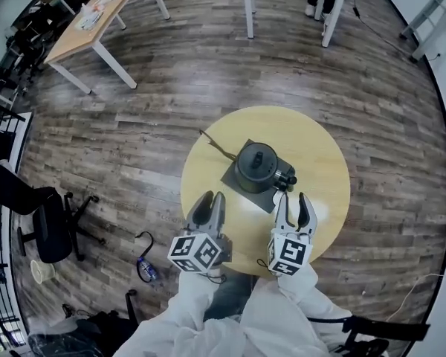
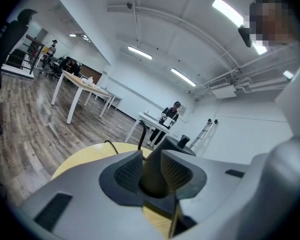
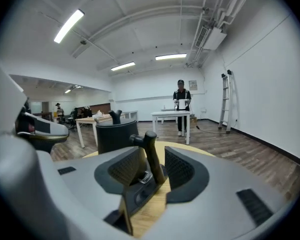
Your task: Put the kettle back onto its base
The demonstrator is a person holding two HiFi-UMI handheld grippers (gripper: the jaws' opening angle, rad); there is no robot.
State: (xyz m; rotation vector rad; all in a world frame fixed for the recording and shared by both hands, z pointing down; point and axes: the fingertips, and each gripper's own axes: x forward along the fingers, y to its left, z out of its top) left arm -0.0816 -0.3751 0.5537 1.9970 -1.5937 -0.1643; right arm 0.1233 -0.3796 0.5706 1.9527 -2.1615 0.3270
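Two hand-held grippers, both empty. My left hand-held gripper (image 1: 210, 205) hovers clear of the dark grey square base (image 1: 235, 178), its jaws part-way apart on nothing. My right hand-held gripper (image 1: 292, 201) sits just short of that base, jaws spread wide. The black round kettle (image 1: 256, 166) stands upright on the base, which lies on the round yellow wooden counter (image 1: 312, 136). Its black handle (image 3: 149, 156) juts out on the side of the base nearest my right jaws, lined up with their gap but unpinched. I judge the kettle rigid, smooth-walled and heavier if filled, so the handle is the place to grip. The lid knob (image 1: 257, 157) looks too small.
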